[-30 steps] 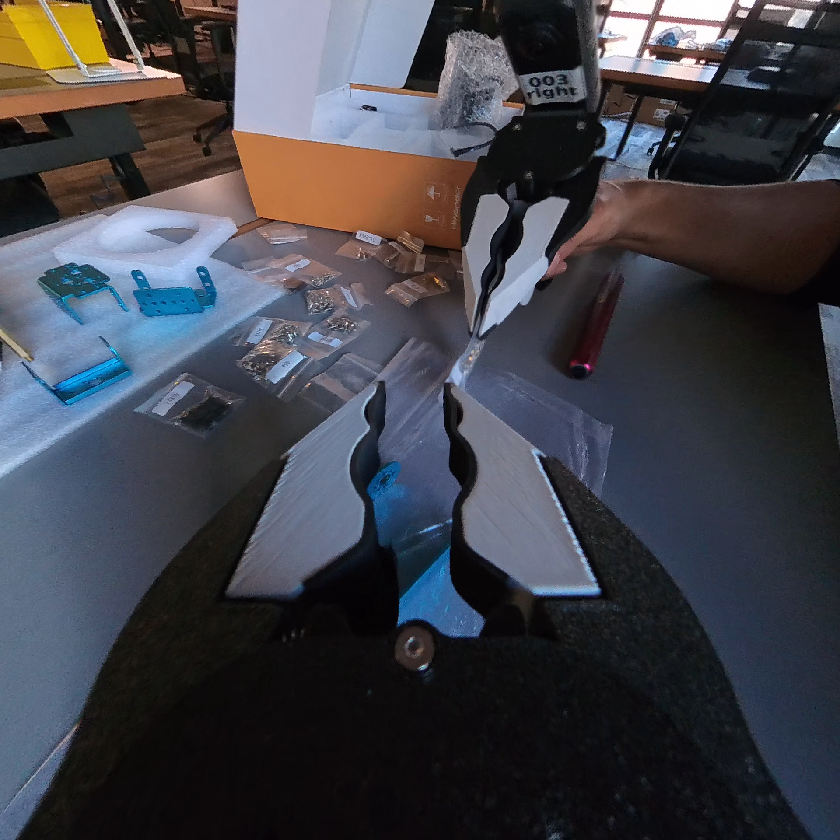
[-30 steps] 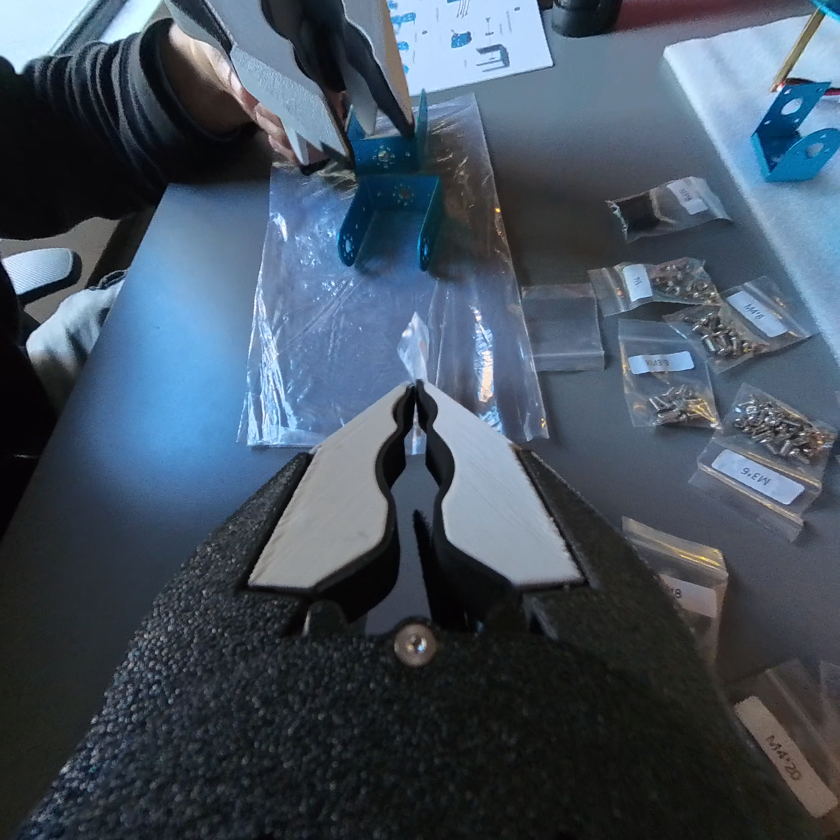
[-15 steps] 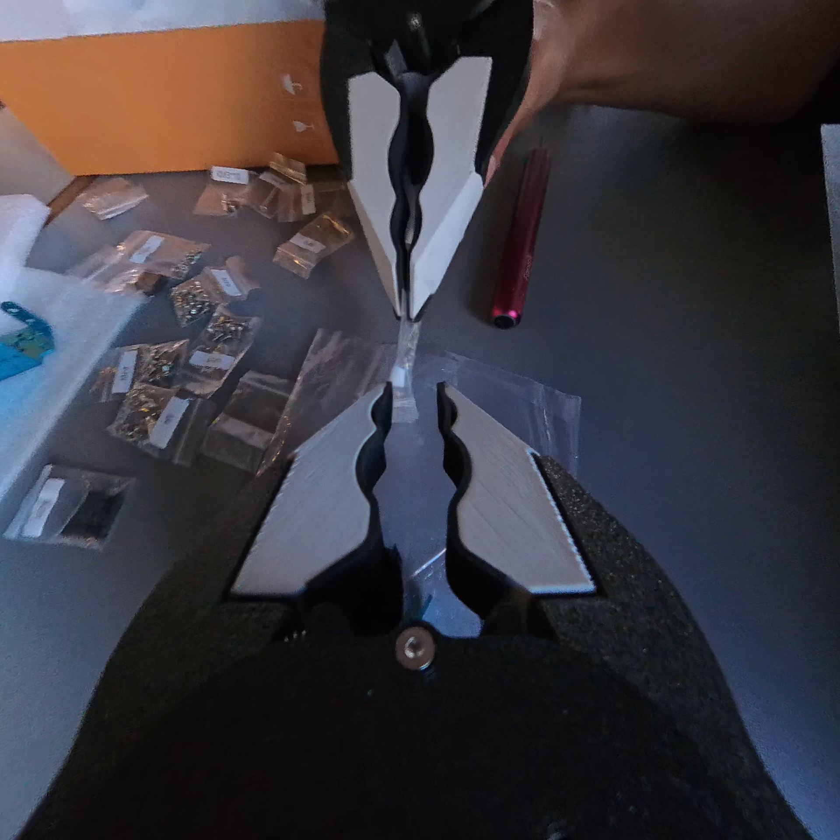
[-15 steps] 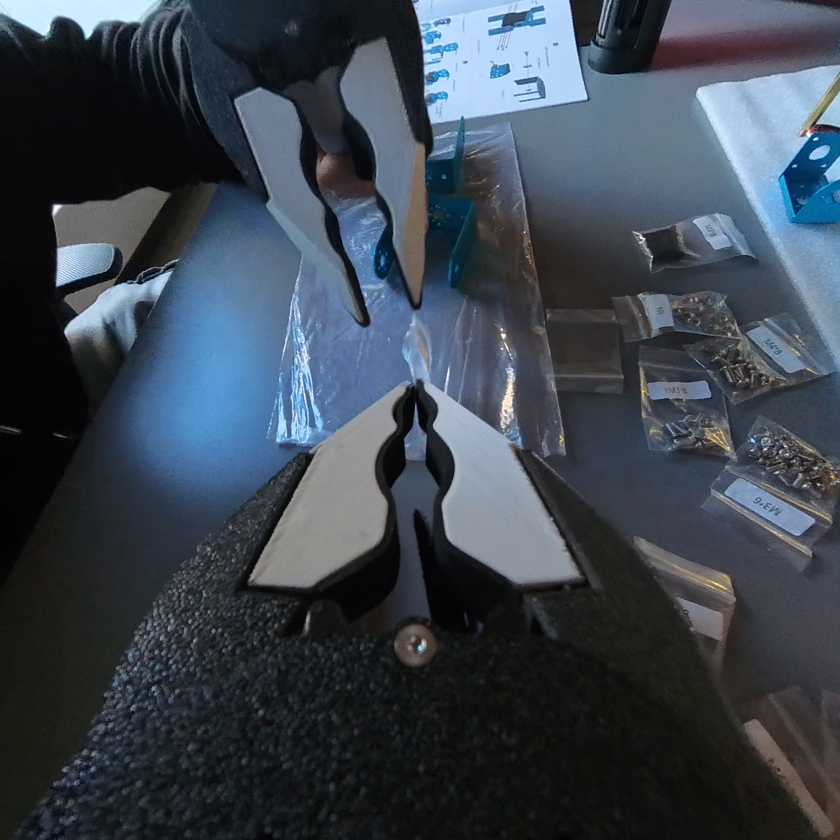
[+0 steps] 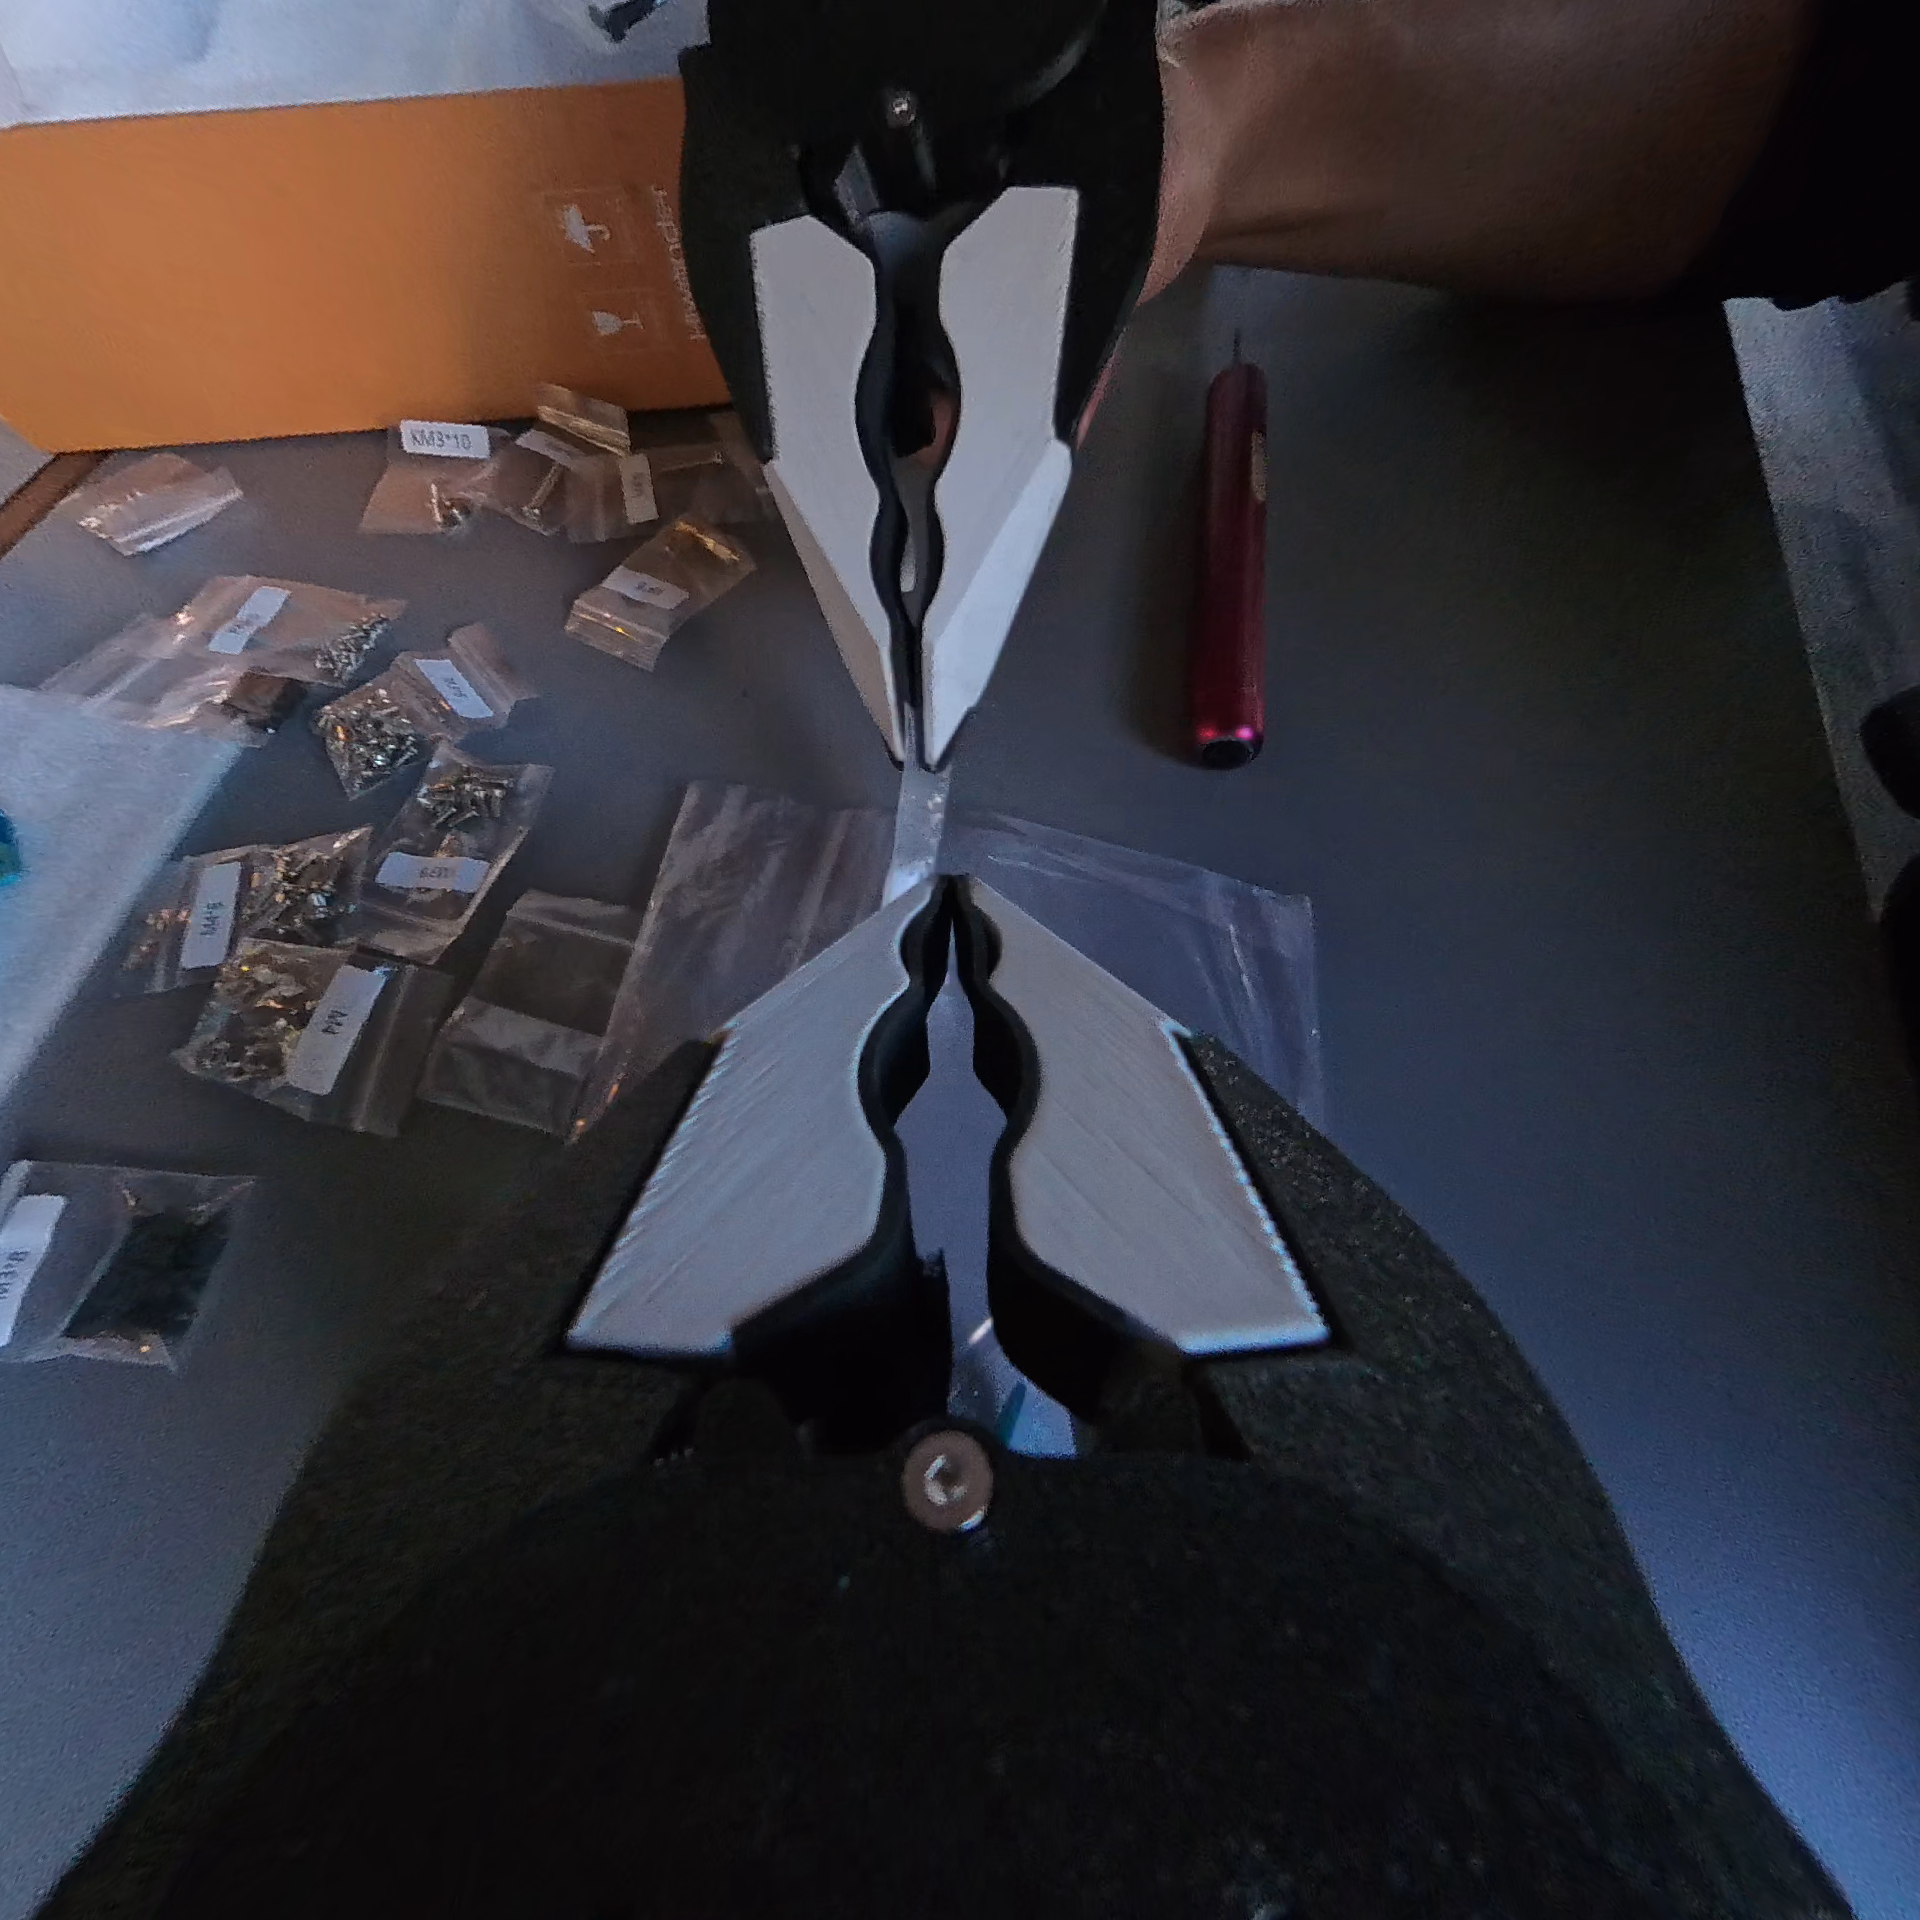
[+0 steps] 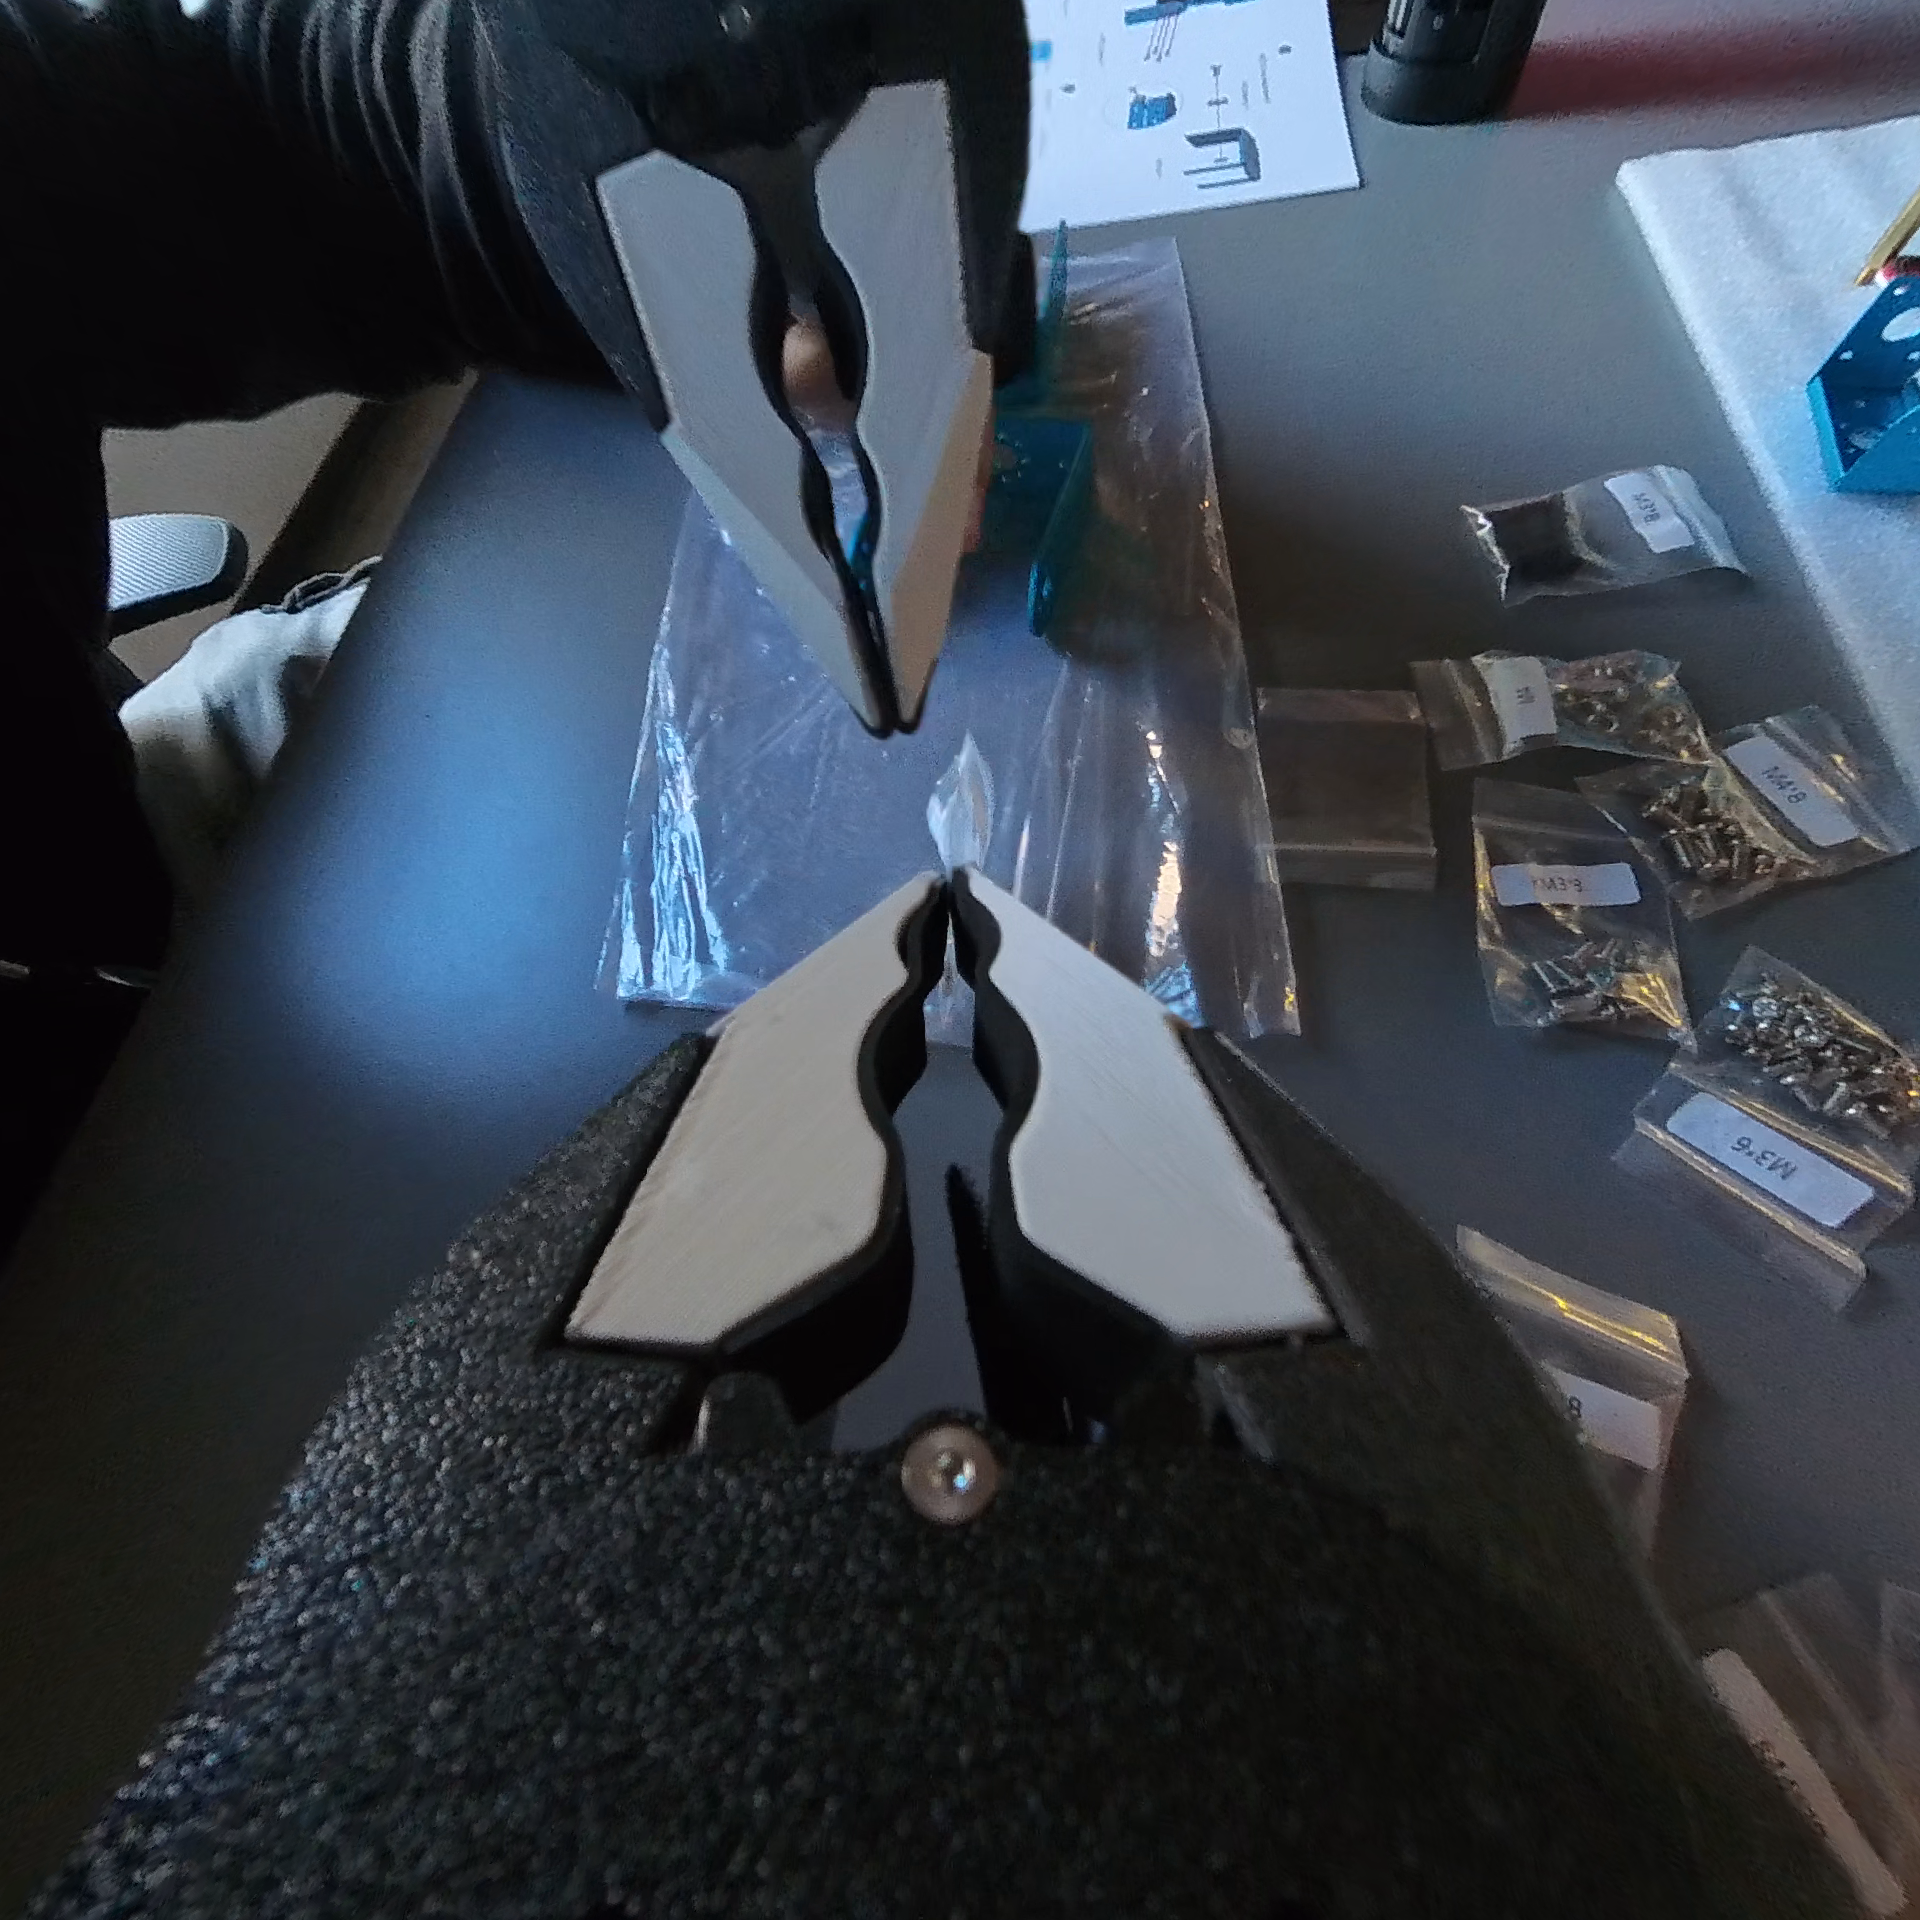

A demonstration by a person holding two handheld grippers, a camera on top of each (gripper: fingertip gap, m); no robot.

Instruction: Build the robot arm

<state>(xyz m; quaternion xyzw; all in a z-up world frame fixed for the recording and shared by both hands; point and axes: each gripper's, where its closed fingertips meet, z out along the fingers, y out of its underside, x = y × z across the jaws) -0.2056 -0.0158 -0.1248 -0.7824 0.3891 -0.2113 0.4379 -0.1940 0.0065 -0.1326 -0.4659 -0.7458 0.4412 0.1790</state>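
Observation:
A clear plastic bag (image 6: 779,831) lies flat on the grey table, with blue metal brackets (image 6: 1049,551) inside its far end. My right gripper (image 6: 951,878) is shut on a raised flap (image 6: 961,790) of the bag's near edge. In the left wrist view the right gripper (image 5: 914,758) points down, with the flap (image 5: 920,821) stretched below it and the bag (image 5: 1143,935) behind. My left gripper (image 5: 951,883) is shut, tips right beside the flap. It also shows in the right wrist view (image 6: 888,722). Whether it pinches any film does not show.
Several small bags of screws (image 5: 416,727) (image 6: 1662,831) lie beside the bag. An orange box (image 5: 312,260) stands behind them and a red tool (image 5: 1231,561) lies nearby. A printed sheet (image 6: 1195,94), white foam (image 6: 1787,312) with a blue bracket (image 6: 1870,416), and a sleeved arm (image 6: 312,156) are in view.
My left gripper has moved from the brackets toward the flap, tipped downward, and its jaws have closed from open to shut. The right gripper has stayed shut on the flap.

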